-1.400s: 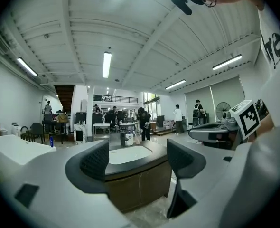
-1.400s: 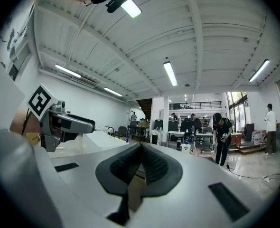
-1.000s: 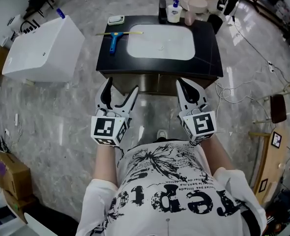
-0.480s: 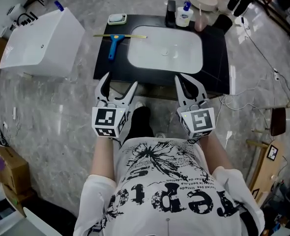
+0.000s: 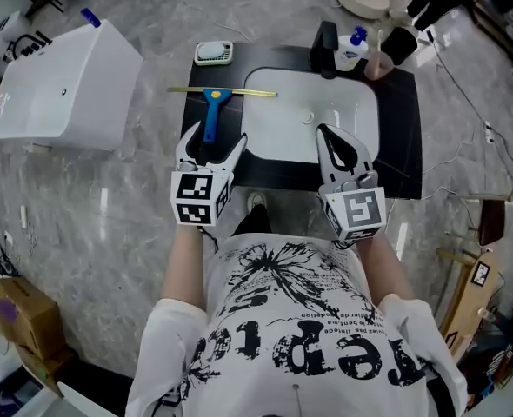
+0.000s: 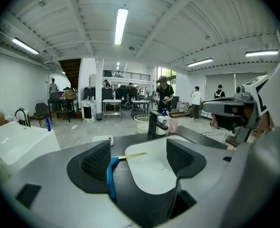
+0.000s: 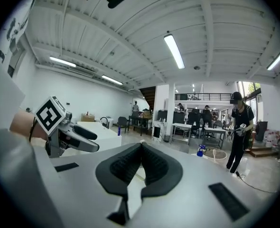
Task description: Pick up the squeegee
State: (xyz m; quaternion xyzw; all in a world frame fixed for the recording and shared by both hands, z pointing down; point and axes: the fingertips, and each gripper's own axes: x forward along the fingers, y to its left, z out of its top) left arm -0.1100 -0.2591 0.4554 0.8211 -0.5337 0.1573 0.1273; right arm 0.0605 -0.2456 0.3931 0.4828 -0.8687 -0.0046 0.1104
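My left hand-held gripper (image 5: pixel 211 143) hangs wide open just short of the squeegee (image 5: pixel 211 109). My right hand-held gripper (image 5: pixel 331 137) is pinched shut, empty. I'd straddle the blue handle squarely before closing.

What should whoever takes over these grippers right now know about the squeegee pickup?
Left gripper: open and empty, aimed at the squeegee. The blue handle shows in the gap, close to the left jaw, not gripped.
Right gripper: shut and empty, over the near edge of the white basin.
Squeegee: lies flat on the black countertop left of the basin, handle toward the person, yellow blade at the far end.
Done: approach only.
Left to do: probably centre the handle between the left jaws, close on it, and lift.
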